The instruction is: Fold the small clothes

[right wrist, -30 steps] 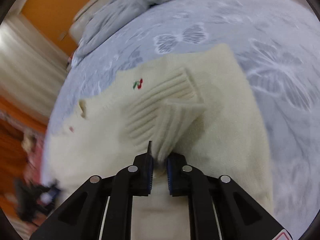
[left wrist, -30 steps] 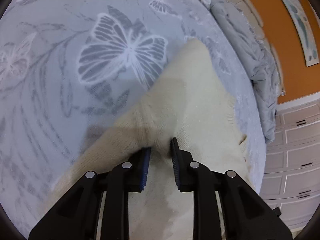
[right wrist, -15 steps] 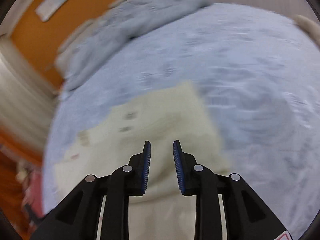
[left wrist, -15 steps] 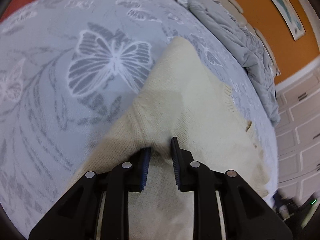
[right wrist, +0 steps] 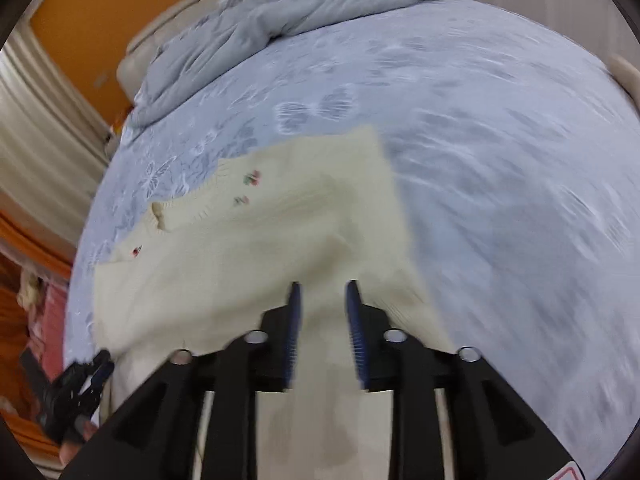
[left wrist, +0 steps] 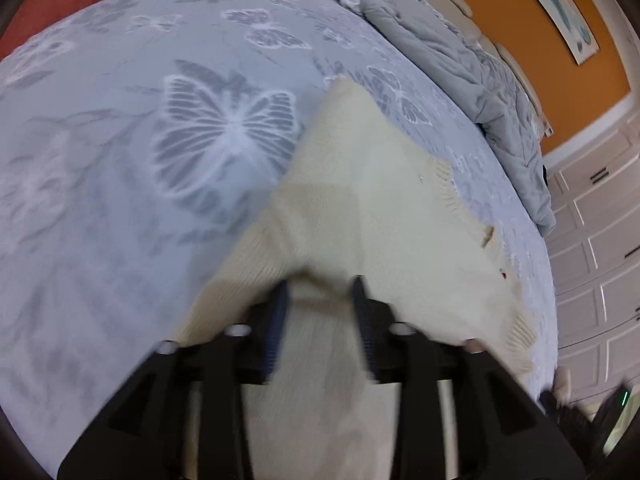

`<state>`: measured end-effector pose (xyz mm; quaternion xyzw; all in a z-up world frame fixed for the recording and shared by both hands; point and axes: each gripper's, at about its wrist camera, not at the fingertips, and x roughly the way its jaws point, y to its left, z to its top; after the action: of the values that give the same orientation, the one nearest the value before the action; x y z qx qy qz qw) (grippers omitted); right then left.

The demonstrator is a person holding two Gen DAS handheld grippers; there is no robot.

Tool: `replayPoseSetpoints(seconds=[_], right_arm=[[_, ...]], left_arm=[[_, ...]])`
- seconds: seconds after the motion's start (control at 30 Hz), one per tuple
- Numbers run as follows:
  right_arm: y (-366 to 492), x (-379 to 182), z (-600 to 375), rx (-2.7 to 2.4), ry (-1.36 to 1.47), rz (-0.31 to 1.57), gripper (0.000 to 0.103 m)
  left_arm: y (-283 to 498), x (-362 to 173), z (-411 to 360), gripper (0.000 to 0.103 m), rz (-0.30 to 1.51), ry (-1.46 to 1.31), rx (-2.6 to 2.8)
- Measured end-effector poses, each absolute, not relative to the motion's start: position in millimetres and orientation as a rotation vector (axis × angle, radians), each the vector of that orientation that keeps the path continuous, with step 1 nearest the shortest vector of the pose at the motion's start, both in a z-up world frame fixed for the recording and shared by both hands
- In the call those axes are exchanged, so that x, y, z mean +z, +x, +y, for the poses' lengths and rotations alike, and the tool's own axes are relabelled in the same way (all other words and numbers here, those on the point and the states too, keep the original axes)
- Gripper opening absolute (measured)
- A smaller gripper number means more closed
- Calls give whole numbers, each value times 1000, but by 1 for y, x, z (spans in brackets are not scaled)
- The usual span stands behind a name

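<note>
The cream sweater [right wrist: 280, 248] lay folded on the butterfly bedspread [left wrist: 120, 160]. Both jaws had just been opening: the left gripper [left wrist: 320, 296] and right gripper [right wrist: 322, 300] hovered part-open, empty, fold released. Next, probably re-grip an edge for another fold.

- No words, brands or numbers can be read in either view.
- The cream sweater [right wrist: 256, 248] carries small red and green stitched marks (too blurred to tell what they show).
- A framed picture [left wrist: 560, 8] on the orange wall shows blue shapes, no legible lettering.
- A red-edged sticker [right wrist: 570, 474] sits at the right wrist view's lower corner, unreadable.
</note>
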<state>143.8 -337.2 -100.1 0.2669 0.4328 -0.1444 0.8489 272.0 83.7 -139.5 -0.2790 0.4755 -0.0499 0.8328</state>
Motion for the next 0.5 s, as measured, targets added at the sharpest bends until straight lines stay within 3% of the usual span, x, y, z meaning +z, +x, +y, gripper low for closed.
replayPoseSetpoints(seconds=[0.03, 0.1, 0.17, 0.2, 0.33, 0.4, 0.5], right_arm=[[129, -100, -337, -318, 563, 919, 43], [84, -103, -338, -371, 557, 959, 47], [41, -107, -335, -383, 564, 1015, 51], [31, -110, -329, -383, 566, 1043, 52], [-33, -119, -310, -380, 539, 1133, 66], [-50, -127, -300, -370, 568, 1154, 66], [-54, -121, -277, -307, 479, 1148, 83]], left_arm=[[259, -133, 88, 43, 1006, -588, -104], [231, -122, 96, 58, 1007, -549, -80], [193, -113, 106, 86, 1020, -498, -22], [178, -112, 111, 89, 1028, -484, -2], [107, -127, 131, 90, 1129, -454, 17], [82, -139, 138, 90, 1182, -481, 22], [45, -147, 150, 90, 1163, -567, 16]])
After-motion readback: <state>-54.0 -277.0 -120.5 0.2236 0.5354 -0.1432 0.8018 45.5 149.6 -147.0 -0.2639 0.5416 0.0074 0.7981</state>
